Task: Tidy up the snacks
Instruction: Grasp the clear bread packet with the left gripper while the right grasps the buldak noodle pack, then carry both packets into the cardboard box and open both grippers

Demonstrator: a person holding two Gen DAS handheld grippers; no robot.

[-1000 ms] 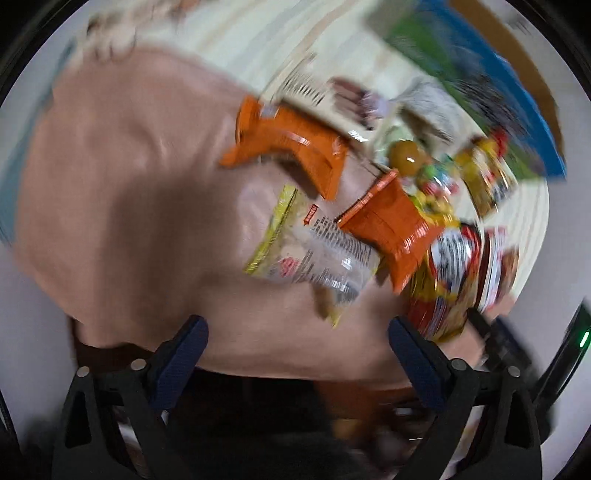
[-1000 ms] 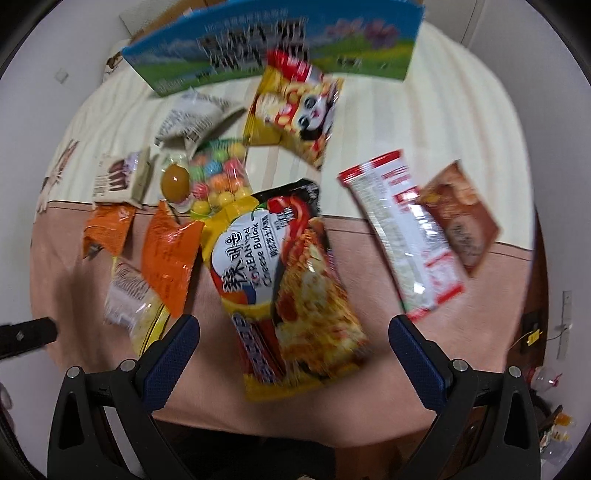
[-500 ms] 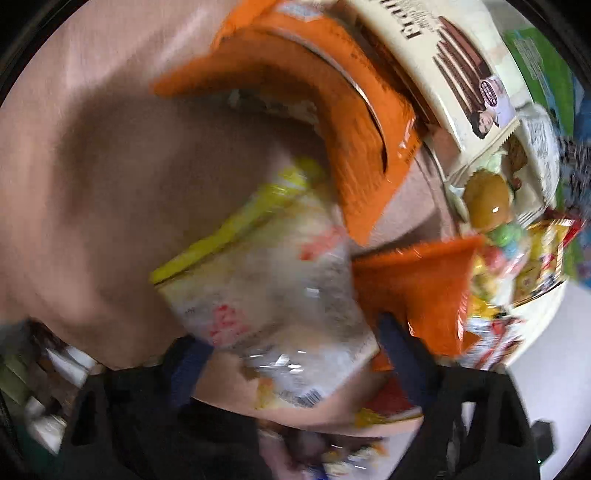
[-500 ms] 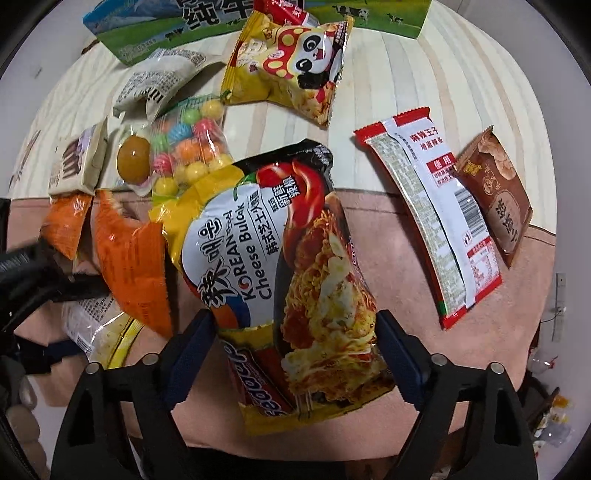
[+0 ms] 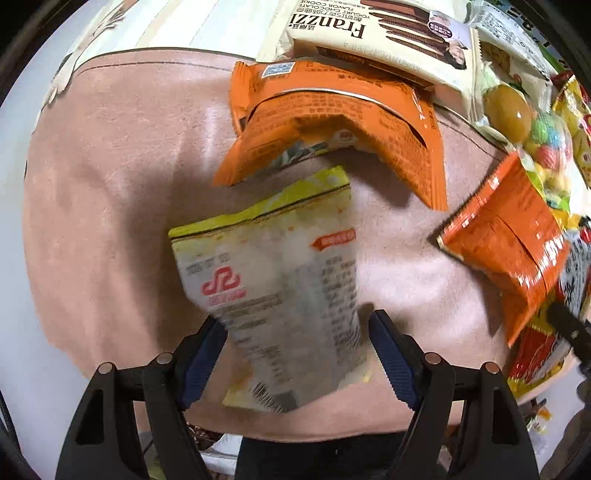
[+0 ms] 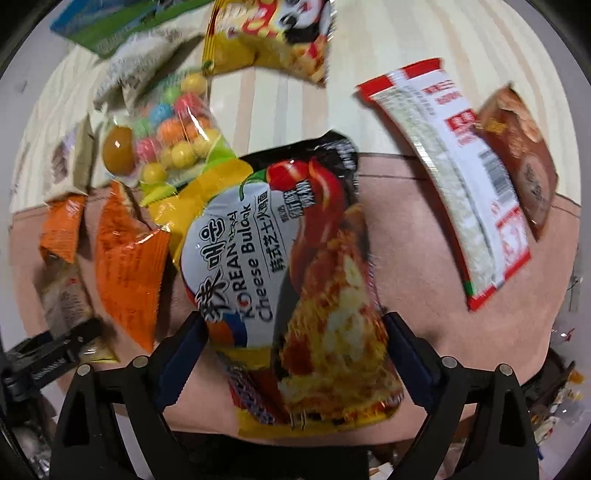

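A clear snack packet with a yellow edge [image 5: 280,266] lies between the fingers of my left gripper [image 5: 297,321]. Both blue pads rest against its sides, and its far end tilts up off the pink cloth [image 5: 110,184]. In the right wrist view, a large Korean cheese noodle bag [image 6: 288,240] fills the space between the fingers of my right gripper [image 6: 294,319]. Those jaws are opening, and the pads stand at the bag's edges without squeezing it. Both grippers point straight down.
Two orange packets [image 5: 332,122] [image 5: 509,240] and a Franzzi cookie pack [image 5: 376,33] lie beyond the clear packet. A bag of candy balls [image 6: 173,136], a panda snack bag [image 6: 273,33], a red-and-white packet [image 6: 454,177] and a brown packet [image 6: 517,147] surround the noodle bag.
Both grippers have sunk close to the cloth. The left jaws narrowed onto the clear packet. The right jaws narrowed around the noodle bag, then widened a little.
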